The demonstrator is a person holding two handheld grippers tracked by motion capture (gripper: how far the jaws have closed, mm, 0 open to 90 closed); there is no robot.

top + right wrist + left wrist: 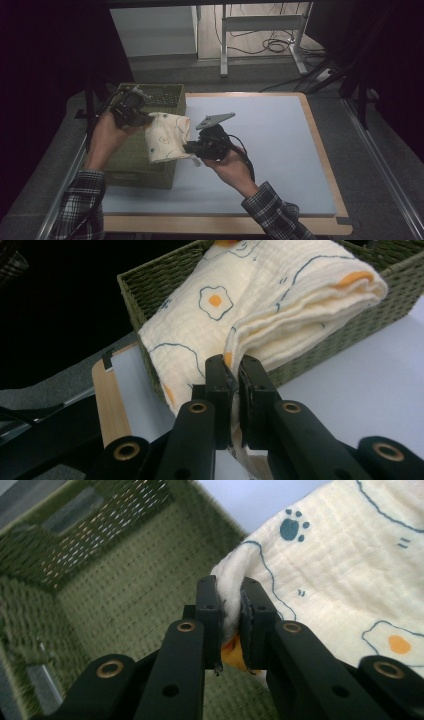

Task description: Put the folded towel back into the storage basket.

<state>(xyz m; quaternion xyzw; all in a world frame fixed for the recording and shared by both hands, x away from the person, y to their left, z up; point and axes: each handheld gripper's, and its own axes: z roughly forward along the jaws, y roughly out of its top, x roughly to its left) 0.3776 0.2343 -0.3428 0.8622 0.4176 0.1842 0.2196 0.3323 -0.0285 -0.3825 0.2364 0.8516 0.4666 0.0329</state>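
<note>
While the folded cloth [167,137] is carried at the basket [150,165] rim | each hand-held gripper, left [145,119] and right [192,148], is clamped on an edge; folds are thus kept together above the worktop [280,150]

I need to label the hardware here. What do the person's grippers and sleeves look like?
Both grippers, left gripper and right gripper, are black with two black jaws showing brass-coloured rivets. A grey three-cornered plate tops the right one, and a black cable trails from it. Sleeves are dark plaid.
</note>
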